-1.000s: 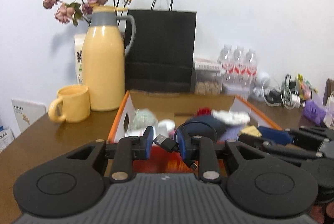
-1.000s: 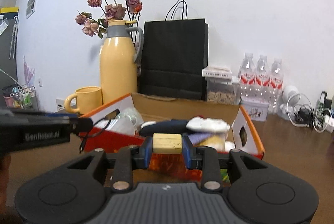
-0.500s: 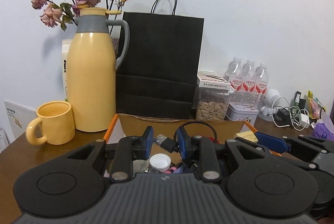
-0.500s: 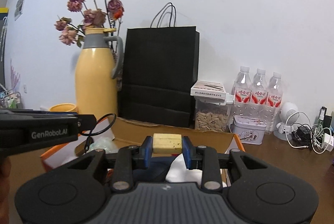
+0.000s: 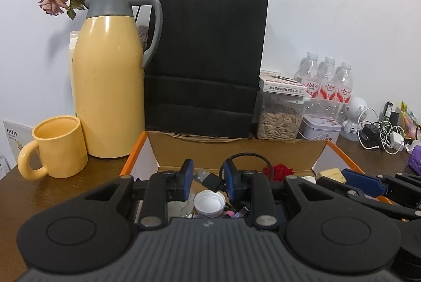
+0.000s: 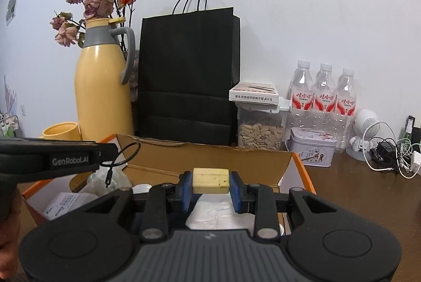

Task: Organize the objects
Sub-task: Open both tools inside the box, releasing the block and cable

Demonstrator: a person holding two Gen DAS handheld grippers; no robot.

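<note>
My left gripper (image 5: 207, 175) is shut on the plug of a black USB cable (image 5: 209, 179), whose loop arches behind the right finger. It hovers over an open cardboard box with orange sides (image 5: 236, 147); a white bottle cap (image 5: 209, 202) lies below it. My right gripper (image 6: 210, 183) is shut on a pale yellow block (image 6: 210, 178) above the same box (image 6: 205, 154). The left wrist view shows the right gripper (image 5: 339, 178) with the block (image 5: 330, 173) at the right. The right wrist view shows the left gripper (image 6: 113, 153) with the dangling cable (image 6: 123, 158) at the left.
Behind the box stand a yellow thermos (image 5: 109, 87) with dried roses, a yellow mug (image 5: 59, 147), a black paper bag (image 5: 208, 66), a seed jar (image 5: 280, 121), a tin (image 6: 313, 150) and water bottles (image 6: 323, 95). Chargers and cables (image 6: 389, 153) lie at the right.
Both grippers have moved forward over the box toward the wall, each keeping its grip. The thermos and bag look nearer, and the box contents have slid beneath the fingers.
</note>
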